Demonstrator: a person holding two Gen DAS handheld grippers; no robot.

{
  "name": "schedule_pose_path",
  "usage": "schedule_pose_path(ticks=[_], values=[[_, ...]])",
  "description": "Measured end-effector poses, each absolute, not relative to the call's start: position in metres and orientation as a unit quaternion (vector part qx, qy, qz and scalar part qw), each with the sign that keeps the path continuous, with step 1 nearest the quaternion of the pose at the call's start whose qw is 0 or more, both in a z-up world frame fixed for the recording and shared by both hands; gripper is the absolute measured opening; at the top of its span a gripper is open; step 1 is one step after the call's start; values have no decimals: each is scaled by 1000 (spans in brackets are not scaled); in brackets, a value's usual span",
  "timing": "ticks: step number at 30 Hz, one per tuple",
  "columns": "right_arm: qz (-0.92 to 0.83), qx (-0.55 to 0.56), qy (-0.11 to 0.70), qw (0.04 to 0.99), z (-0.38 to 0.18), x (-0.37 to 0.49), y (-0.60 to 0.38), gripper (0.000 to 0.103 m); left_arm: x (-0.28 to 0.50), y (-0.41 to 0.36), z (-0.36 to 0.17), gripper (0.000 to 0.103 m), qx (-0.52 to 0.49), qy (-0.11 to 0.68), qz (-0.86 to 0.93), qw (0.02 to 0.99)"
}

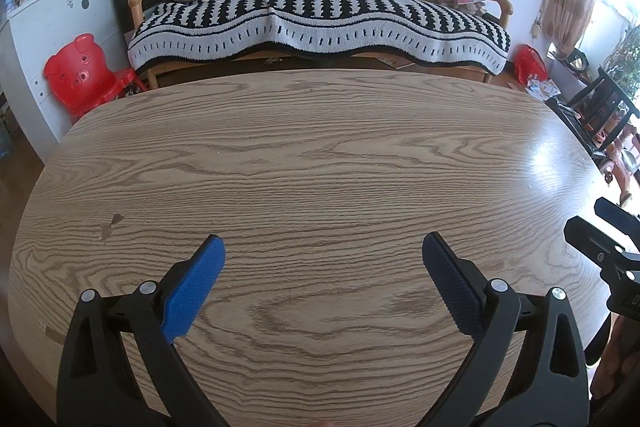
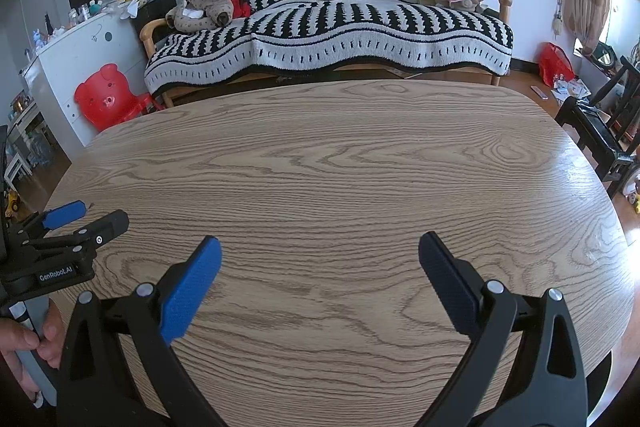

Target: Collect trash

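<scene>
No trash lies on the wooden table in either view; only a small chipped mark shows near its left side. My left gripper hangs open low over the near part of the table, with nothing between its blue pads. The right gripper is open in the same way over the table, also holding nothing. Each appears in the other's view: the right gripper at the right edge, the left gripper at the left edge with a hand on its handle.
Beyond the table stands a sofa under a black-and-white striped blanket, with clothes and a cushion on it. A red child's chair and a white cabinet are left. A red bag, scattered papers and a black chair are right.
</scene>
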State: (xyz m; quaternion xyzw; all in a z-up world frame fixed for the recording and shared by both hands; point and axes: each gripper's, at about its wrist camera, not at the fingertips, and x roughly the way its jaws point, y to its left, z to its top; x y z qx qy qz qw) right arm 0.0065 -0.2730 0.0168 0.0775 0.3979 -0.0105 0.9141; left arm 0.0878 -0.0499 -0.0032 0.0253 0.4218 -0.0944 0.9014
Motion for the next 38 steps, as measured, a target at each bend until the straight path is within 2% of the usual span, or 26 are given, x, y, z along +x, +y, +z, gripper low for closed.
schedule_pose_path(ticks=[38], values=[[-4, 72, 402, 913, 14, 1, -276, 95, 88, -51, -2, 96, 30, 418, -95, 903]])
